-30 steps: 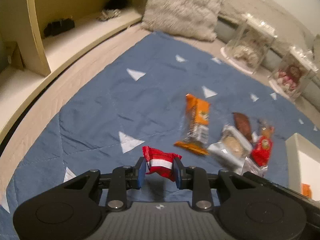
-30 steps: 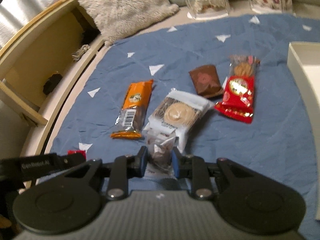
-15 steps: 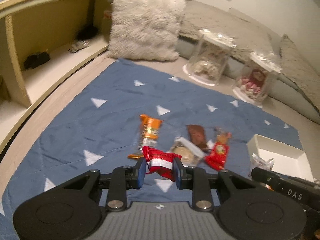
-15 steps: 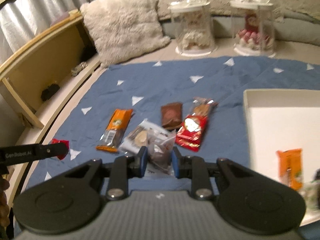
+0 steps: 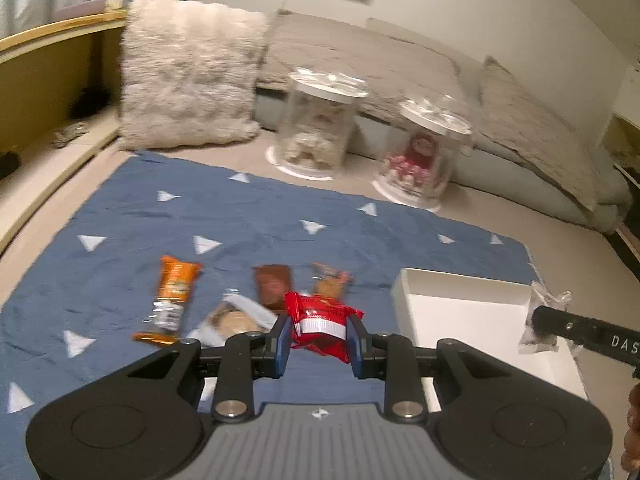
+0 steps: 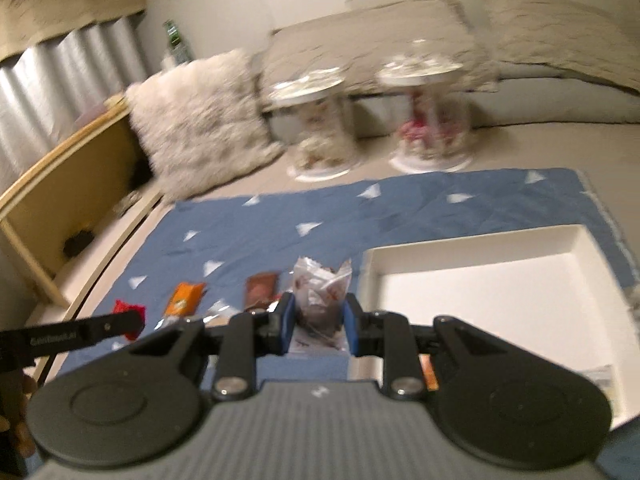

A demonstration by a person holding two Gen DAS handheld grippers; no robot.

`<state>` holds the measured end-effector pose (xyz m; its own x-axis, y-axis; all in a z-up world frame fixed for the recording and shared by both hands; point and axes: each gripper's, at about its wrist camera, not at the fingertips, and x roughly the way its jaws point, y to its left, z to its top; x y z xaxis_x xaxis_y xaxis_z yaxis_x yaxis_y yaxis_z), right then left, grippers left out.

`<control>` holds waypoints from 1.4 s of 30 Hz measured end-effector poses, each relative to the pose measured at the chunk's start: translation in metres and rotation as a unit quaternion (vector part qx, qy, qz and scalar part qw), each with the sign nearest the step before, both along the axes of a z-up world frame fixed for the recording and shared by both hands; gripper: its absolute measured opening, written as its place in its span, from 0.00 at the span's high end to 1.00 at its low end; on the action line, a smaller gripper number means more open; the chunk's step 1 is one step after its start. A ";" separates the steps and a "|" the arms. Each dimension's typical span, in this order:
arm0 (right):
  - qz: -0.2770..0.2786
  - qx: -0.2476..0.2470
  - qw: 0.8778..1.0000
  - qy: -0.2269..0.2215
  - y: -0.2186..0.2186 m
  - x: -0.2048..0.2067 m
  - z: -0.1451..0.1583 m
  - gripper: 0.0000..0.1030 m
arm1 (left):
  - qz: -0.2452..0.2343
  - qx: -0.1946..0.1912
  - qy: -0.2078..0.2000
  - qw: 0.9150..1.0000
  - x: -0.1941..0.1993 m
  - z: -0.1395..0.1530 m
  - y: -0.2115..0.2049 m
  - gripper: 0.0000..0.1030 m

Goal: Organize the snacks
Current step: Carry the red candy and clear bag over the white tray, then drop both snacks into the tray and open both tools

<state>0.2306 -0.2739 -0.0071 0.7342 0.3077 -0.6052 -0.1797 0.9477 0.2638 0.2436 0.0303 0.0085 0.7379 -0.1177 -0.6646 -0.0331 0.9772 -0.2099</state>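
My left gripper [image 5: 320, 338] is shut on a small red snack packet [image 5: 320, 320] with a white band, held above the blue cloth [image 5: 240, 224]. My right gripper [image 6: 319, 322] is shut on a clear packet with a dark snack [image 6: 320, 300], held beside the left wall of the white tray [image 6: 480, 292]. In the left wrist view that clear packet [image 5: 540, 320] hangs over the tray [image 5: 460, 312]. On the cloth lie an orange bar [image 5: 174, 296], a brown packet [image 5: 274, 288], a clear cookie packet [image 5: 236, 320] and a red packet, partly hidden.
Two clear lidded jars [image 5: 320, 124] [image 5: 424, 152] stand behind the cloth, with a furry cushion [image 5: 188, 76] to their left. A wooden shelf [image 6: 60, 184] runs along the left. An orange snack [image 6: 429, 374] lies in the tray near my right gripper.
Both grippers have risen and swung right with their packets. The snacks on the cloth now look smaller and farther off, and the white tray has come fully into view.
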 end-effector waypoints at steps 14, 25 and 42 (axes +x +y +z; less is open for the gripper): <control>-0.089 -0.018 0.996 0.018 -0.114 0.004 -0.015 0.71 | -0.076 -0.024 0.001 0.997 0.026 -0.009 -0.098 0.70; -0.107 -0.057 0.991 0.050 -0.167 0.015 -0.041 0.71 | -0.141 -0.035 0.013 0.989 0.044 -0.025 -0.189 0.70; -0.121 -0.069 0.986 0.091 -0.188 0.048 -0.066 0.71 | -0.155 -0.060 0.062 0.984 0.086 -0.086 -0.225 0.68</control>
